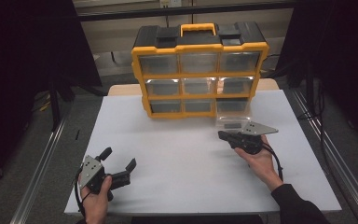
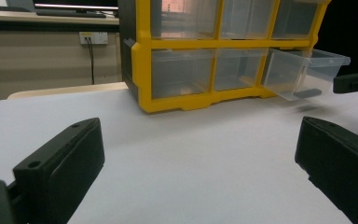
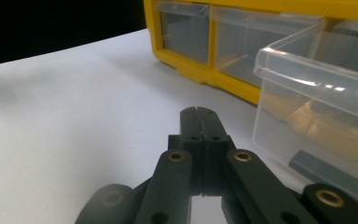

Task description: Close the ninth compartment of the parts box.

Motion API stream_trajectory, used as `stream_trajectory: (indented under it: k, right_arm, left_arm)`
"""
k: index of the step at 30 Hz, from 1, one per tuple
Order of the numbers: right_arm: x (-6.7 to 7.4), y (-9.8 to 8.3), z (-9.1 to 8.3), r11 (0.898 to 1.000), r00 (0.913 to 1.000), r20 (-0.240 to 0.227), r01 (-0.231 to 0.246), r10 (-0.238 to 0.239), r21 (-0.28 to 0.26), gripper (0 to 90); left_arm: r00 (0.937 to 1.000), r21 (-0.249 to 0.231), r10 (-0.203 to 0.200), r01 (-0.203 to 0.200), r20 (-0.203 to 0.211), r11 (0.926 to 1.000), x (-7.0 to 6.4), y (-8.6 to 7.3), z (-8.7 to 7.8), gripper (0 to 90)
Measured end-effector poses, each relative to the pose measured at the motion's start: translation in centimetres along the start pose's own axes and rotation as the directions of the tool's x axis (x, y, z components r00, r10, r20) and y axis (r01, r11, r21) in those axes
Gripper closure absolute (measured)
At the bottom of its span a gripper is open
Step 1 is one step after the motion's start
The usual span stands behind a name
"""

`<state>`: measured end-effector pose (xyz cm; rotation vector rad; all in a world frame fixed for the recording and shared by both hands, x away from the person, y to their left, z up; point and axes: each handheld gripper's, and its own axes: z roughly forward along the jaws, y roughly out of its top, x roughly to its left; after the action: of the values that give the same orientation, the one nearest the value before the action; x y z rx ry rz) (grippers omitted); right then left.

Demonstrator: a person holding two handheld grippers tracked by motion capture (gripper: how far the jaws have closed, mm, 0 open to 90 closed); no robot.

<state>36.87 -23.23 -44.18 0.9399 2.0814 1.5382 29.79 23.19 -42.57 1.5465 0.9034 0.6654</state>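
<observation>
Surface (image 1: 182, 158), white, w/ two hand-held grippers and a parts cabinet; read left to right.

Left: left gripper (image 1: 119, 164) held by the left hand (image 1: 95, 198) near the front-left corner of the surface. Jaws wide apart, nothing betw. them; in the left gripper view the two black jaws stand at opposite edges w/ bare white surface in the gap. Grey three-cornered plate on top of the gripper body.

Centre, far side: yellow cabinet (image 1: 199, 70) w/ black top and yellow carry handle, three rows by three columns of clear drawers, standing upright at the back edge of the surface. All drawers flush except one.

Right: clear drawer (image 1: 233, 122), bottom row, right column, pulled part-way out toward the person; front edge hangs over the surface. Left gripper view shows it tilted slightly down at the front, w/ a small dark flat piece (image 2: 307, 93) lying inside on its floor.

Right gripper (image 1: 221, 135), in the right hand (image 1: 261, 161), lies just in front of the drawer, tips pointing left along its front. Jaws shut tip to tip, nothing betw. them (right gripper view: seam closed, drawer wall just beside at right, not touching as far as can be told).
</observation>
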Motion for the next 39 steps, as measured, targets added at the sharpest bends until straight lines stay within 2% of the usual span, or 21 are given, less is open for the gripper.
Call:
stream_trajectory:
  k: [3, 5, 9, 11, 16, 20, 26, 39]
  right_arm:
    - [-0.2, -0.1, 0.3, 1.0, 1.0, 0.0, 0.003, -0.003, 0.014, 90.0]
    - [-0.3, 0.1, 0.4, 0.999, 0.9996, 0.007, 0.025, -0.026, 0.035, 90.0]
    - [-0.7, 1.0, 0.6, 1.0, 0.9996, 0.017, 0.021, -0.021, 0.013, 90.0]
    - [-0.8, 1.1, 0.7, 0.999, 0.9991, 0.02, 0.036, -0.037, 0.019, 90.0]
    - [-1.4, 0.7, 1.0, 0.999, 0.9977, 0.053, 0.04, -0.042, 0.034, 90.0]
    - [-1.9, 0.6, 1.0, 0.999, 0.9969, 0.073, 0.025, -0.028, 0.04, 90.0]
    - [-2.2, 0.7, 1.2, 0.998, 0.9948, 0.092, 0.039, -0.043, 0.052, 90.0]
    - [-3.1, 0.4, 1.3, 0.998, 0.988, 0.15, 0.027, -0.036, 0.06, 90.0]
  left_arm:
    - [1.0, 0.001, 0.001, -0.001, -0.001, 1.0, 0.0, 0.0, 0.0, 1.5]
    - [1.0, -0.002, -0.005, 0.005, -0.001, 1.0, 0.0, 0.0, 0.0, 1.5]
    - [1.0, -0.005, -0.005, 0.005, 0.0, 1.0, 0.0, 0.0, 0.0, 1.5]
    - [1.0, 0.0, 0.0, 0.0, -0.002, 1.0, 0.1, 0.0, 0.0, 1.5]
    - [1.0, -0.003, -0.006, 0.006, -0.001, 1.0, 0.0, 0.0, 0.0, 1.5]
    - [1.0, -0.001, -0.004, 0.004, -0.002, 1.0, 0.0, 0.0, 0.0, 1.5]
    - [1.0, -0.003, -0.006, 0.006, -0.003, 1.0, 0.1, 0.0, 0.0, 1.5]
    - [1.0, -0.003, -0.007, 0.007, -0.001, 1.0, 0.1, 0.0, 0.0, 1.5]
